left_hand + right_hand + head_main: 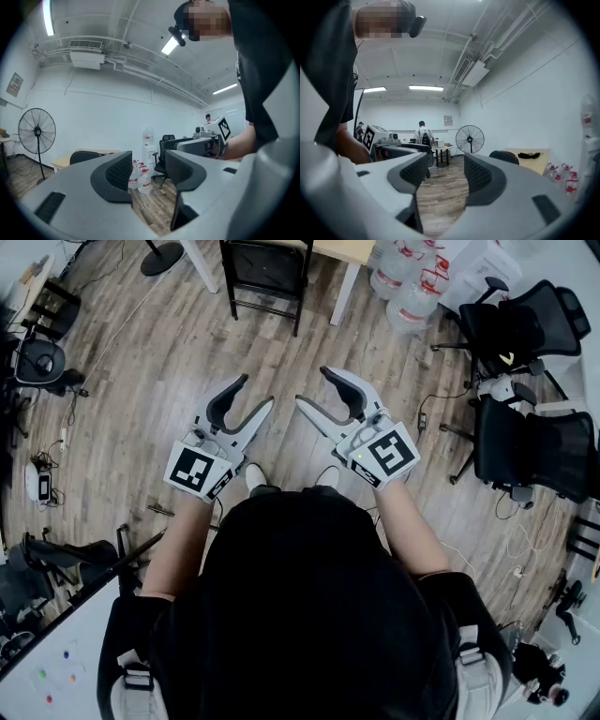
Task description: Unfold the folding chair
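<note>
- The folding chair (265, 276) stands across the wooden floor (169, 362) from the person, tight against the pale bench (342, 249). It is well apart from both tools, and from here I can't tell how far folded it is.
- The left hand-held gripper (258, 392) is held level with its jaws apart and nothing between them. Through the gap in its own view there is only floor and the water bottles (140, 180) beyond.
- The right hand-held gripper (311, 387) is level too, its jaws spread a little wider, and just as empty.
- I'd call this the approach, with no grip taken yet. To do it well, I'd say:
  - step in close first rather than reaching at arm's length;
  - put one tool on the top of the backrest and the other on the front edge of the seat, pads square on the frame;
  - draw the chair clear of the bench leg before spreading it, then push the seat down steadily.
- Nothing legible anywhere:
  - the marker cube (197, 470) on each tool shows only black-and-white squares;
  - the bottles' red labels are too small to read;
  - the wall notice (15, 84) is unreadable;
  - the yellow mark on an office chair (506, 359) is no clear letter.
</note>
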{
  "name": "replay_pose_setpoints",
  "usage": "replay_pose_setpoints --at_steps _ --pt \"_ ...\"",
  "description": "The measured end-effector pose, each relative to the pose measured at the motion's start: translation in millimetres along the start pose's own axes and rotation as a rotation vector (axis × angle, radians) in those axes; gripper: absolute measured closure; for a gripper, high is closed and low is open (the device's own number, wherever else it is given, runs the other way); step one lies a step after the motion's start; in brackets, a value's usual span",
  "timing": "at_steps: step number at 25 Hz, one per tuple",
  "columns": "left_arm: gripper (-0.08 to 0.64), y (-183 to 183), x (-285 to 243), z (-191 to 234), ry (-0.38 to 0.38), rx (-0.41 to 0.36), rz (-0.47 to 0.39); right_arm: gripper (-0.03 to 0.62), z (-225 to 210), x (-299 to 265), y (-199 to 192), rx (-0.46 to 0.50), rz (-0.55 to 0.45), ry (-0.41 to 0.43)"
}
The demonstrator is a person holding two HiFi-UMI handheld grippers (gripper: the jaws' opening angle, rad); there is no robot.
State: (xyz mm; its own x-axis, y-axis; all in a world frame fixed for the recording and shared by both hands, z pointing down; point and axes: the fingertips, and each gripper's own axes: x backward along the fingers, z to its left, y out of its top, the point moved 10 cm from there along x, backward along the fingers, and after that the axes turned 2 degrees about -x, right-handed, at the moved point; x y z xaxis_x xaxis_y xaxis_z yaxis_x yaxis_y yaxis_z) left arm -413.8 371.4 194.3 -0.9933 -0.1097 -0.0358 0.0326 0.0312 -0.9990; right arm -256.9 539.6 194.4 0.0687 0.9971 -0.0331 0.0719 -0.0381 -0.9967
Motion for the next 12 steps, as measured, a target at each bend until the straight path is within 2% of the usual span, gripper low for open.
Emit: replay_pose_setpoints --at_steps 12 --pt "0.345 -1 -26 -48 -0.016 0.026 -0.003 0.345 -23 46 -9 -0.041 -0.022 -0.007"
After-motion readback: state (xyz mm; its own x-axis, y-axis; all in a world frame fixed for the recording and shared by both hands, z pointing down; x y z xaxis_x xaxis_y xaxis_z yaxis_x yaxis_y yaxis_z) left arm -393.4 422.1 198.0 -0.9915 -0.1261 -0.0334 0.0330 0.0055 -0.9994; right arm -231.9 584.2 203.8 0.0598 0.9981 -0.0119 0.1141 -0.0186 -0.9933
